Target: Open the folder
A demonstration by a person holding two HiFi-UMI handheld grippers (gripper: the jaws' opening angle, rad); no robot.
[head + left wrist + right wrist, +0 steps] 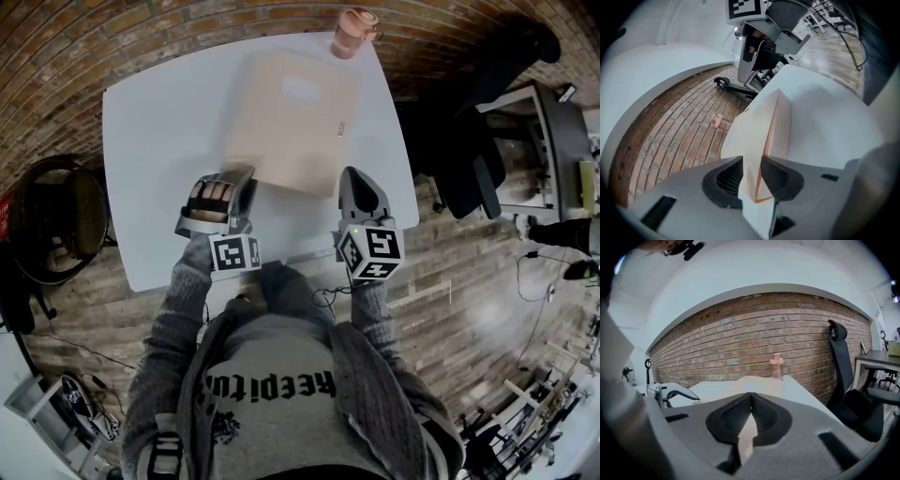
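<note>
A tan folder (291, 117) lies flat on the white table (159, 159). My left gripper (242, 173) is rolled onto its side at the folder's near left corner. In the left gripper view its jaws (752, 176) stand open, and the folder's corner (764, 126) sits in the gap between the pads. My right gripper (359, 176) is at the near right corner. Its pads (750, 401) are closed on a thin strip of the folder's edge (747, 437).
A pink bottle (354, 33) stands at the table's far edge, just beyond the folder. A black office chair (487, 141) and a desk (553, 122) are to the right of the table. A dark round seat (61, 220) is on the left. A brick wall (740, 343) runs behind.
</note>
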